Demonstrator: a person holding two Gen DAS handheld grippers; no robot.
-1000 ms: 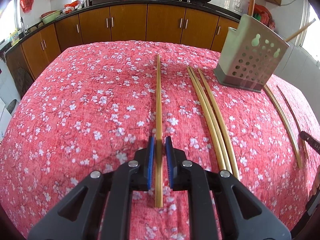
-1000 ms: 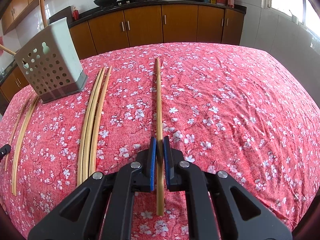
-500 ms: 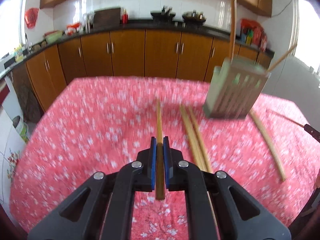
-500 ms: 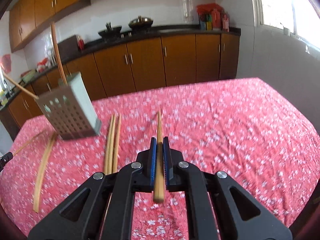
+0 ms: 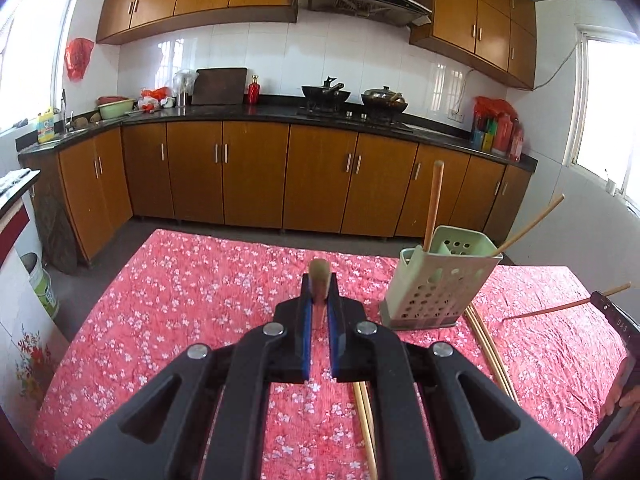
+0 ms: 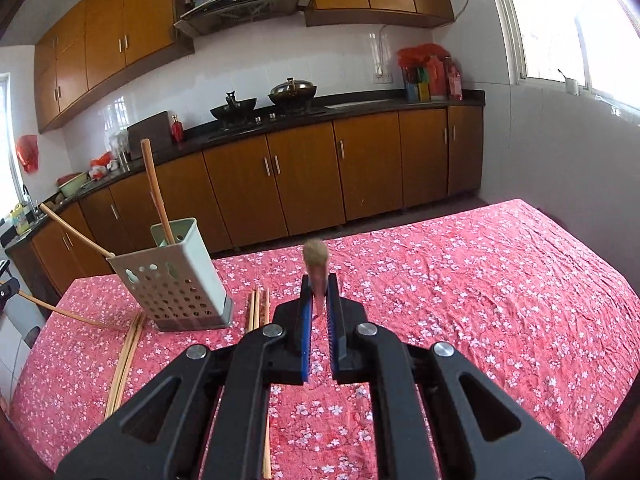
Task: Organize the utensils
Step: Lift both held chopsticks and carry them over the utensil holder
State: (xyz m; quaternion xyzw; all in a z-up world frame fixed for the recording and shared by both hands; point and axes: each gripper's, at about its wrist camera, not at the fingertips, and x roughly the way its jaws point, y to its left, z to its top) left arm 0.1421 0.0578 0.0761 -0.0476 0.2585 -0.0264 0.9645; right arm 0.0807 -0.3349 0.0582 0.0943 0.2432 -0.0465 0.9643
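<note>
Left gripper (image 5: 319,300) clamped on chopstick (image 5: 319,276), held above red floral tablecloth (image 5: 192,300). Right gripper (image 6: 319,300) likewise clamped on second chopstick (image 6: 317,264). Perforated green holder (image 5: 436,284) upright on cloth, two sticks inside. Loose chopsticks (image 6: 258,312) lying just beside holder.

One utensil holder (image 6: 176,280), two chopsticks standing inside, two held, several lying loose.

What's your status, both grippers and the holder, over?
Left gripper shut on a chopstick; right gripper likewise. Green holder upright, two chopsticks in. Loose chopsticks on cloth; path clear.
</note>
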